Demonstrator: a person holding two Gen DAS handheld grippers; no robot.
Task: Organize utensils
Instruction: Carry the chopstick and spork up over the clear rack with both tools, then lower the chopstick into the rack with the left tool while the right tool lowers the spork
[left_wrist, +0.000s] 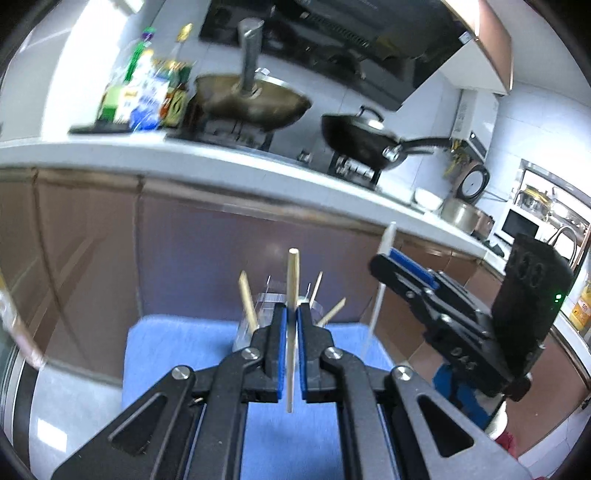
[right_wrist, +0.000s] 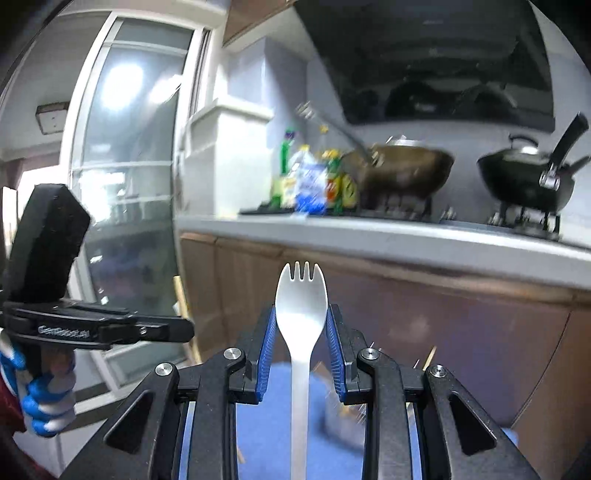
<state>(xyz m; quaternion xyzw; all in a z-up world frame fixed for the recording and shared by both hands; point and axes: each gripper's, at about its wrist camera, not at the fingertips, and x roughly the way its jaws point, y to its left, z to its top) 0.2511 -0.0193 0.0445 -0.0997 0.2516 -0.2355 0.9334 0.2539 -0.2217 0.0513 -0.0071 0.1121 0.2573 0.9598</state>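
My left gripper (left_wrist: 291, 314) is shut on a wooden chopstick (left_wrist: 293, 280) that stands upright between its blue pads. Just beyond it a clear holder (left_wrist: 271, 299) with several wooden sticks stands on a blue cloth (left_wrist: 177, 343). My right gripper (right_wrist: 301, 314) is shut on a white plastic spork (right_wrist: 301, 295), tines up. In the left wrist view the right gripper (left_wrist: 402, 266) is to the right, with the spork handle (left_wrist: 378, 295) hanging below it. The left gripper's body (right_wrist: 92, 328) shows at the left of the right wrist view.
A brown cabinet front (left_wrist: 207, 236) rises behind the cloth under a white counter edge (left_wrist: 184, 155). On the counter are a wok (left_wrist: 255, 99), a black pan (left_wrist: 362, 138) and several bottles (left_wrist: 147, 92). A glass door (right_wrist: 125, 166) is at the left.
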